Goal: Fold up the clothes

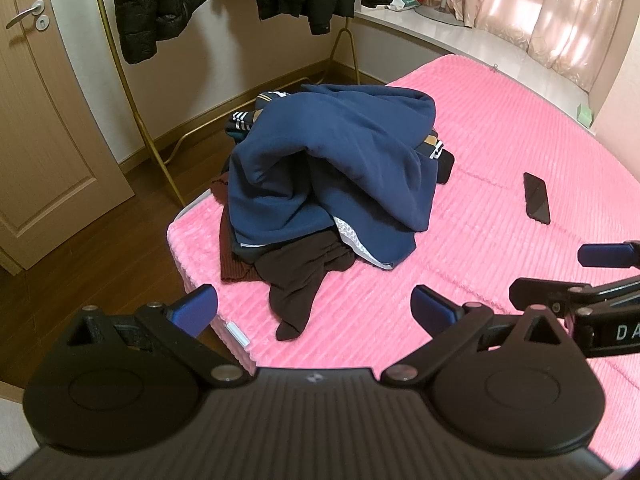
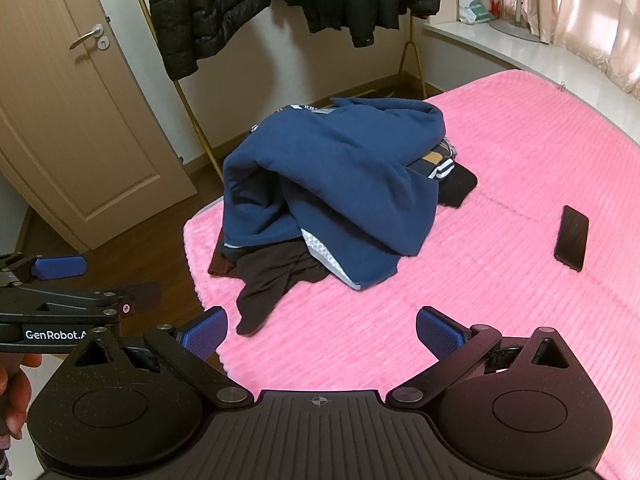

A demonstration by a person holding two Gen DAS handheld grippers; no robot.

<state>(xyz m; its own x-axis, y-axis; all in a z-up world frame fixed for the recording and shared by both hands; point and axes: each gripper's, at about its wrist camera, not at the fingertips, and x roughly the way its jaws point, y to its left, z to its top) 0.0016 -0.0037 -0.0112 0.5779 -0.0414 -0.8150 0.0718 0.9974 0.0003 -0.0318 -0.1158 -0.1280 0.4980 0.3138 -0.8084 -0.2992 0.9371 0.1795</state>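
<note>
The left gripper (image 1: pixel 314 308) hovered over the near edge of the bed (image 1: pixel 500 128), its blue-padded fingers (image 1: pixel 196 308) spread wide apart and holding nothing; the right gripper (image 2: pixel 322 330) hung beside it in the same manner, fingers (image 2: pixel 438 332) parted and empty, above the pink ribbed bedcover (image 2: pixel 500 160); each gripper showed at the edge of the other's view, the right one at the far right of the left wrist view and the left one at the far left of the right wrist view, where part of a hand (image 2: pixel 14 396) could be seen under it. The pile of clothes (image 1: pixel 320 176) lay ahead of both grippers, heaped near the corner of the bed closest to the door (image 1: pixel 44 120); a navy blue sweatshirt (image 1: pixel 340 148) was draped over the top of the heap; a dark brown garment (image 1: pixel 298 280) trailed out from beneath it toward the grippers, not touched by either; a white mesh piece (image 1: pixel 350 236) peeked out under the blue hem; striped fabric (image 1: pixel 240 120) showed at the back of the pile. A dark phone (image 1: pixel 537 198) rested on the cover to the right, well apart from the heap. Black puffer jackets (image 1: pixel 160 4) hung on a gold rack (image 1: pixel 132 92) behind the bed, and pale curtains (image 1: pixel 540 12) covered the window at the right.
</note>
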